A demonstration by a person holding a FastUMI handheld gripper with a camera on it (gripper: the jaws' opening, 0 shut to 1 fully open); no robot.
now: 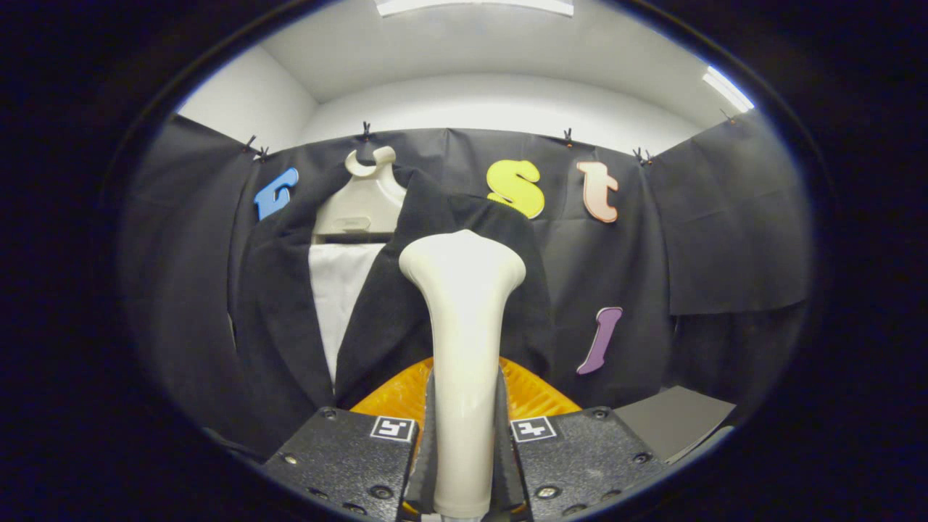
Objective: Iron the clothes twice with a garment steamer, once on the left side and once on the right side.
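A cream garment steamer [464, 341] stands upright between my fingers, and my gripper [464, 428] is shut on its handle. Its wide head reaches up in front of a black jacket [391, 304] hanging beyond the fingers. The jacket hangs open on a cream hanger [362, 199] over a white shirt front [339, 290]. The steamer head overlaps the jacket's right half, near the lapel. Whether the head touches the cloth I cannot tell.
An orange ribbed object [406, 395] lies just ahead of the fingers, under the jacket's hem. A grey flat surface [674, 420] sits low to the right. Black cloth walls close the booth behind and on both sides.
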